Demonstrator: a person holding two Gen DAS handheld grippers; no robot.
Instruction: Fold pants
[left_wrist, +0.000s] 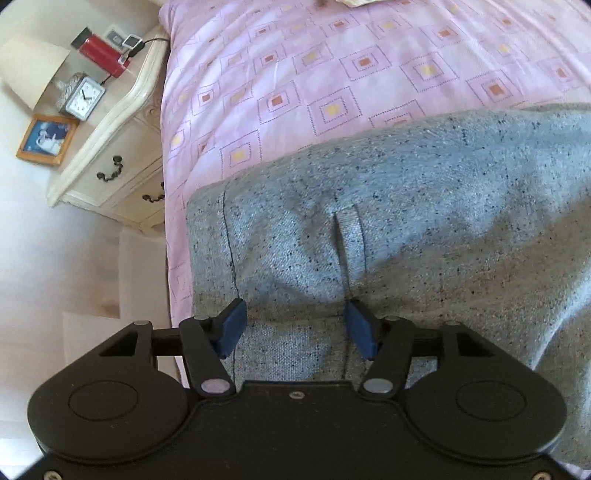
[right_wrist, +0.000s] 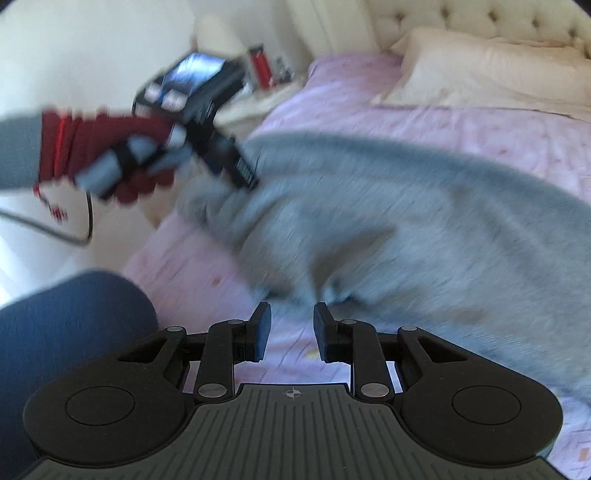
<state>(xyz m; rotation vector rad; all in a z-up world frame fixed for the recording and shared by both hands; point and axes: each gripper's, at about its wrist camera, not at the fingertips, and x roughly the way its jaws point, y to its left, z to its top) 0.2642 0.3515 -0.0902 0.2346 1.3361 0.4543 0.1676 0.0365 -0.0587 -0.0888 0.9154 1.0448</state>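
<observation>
Left wrist view: my left gripper (left_wrist: 295, 326) points down over the grey pants (left_wrist: 388, 229), which lie on the pink bedspread (left_wrist: 295, 74) and fill the frame from centre out to three o'clock; the jaws stand apart, blue pads (left_wrist: 232, 328) straddling the waistband by a belt loop (left_wrist: 351, 243), nothing pinched; the nightstand (left_wrist: 110, 147) sits at ten o'clock. The cloth looks soft, thick and limp, so I judge it will sag and crease; best taken at the stiffer waistband edge.

Right wrist view, blurred: my right gripper (right_wrist: 291, 332) is partly parted and empty, over bare bedspread; the pants spread from centre to three o'clock; my gloved left hand (right_wrist: 110, 155) holds its gripper at ten o'clock, a pillow (right_wrist: 480, 66) at one.
</observation>
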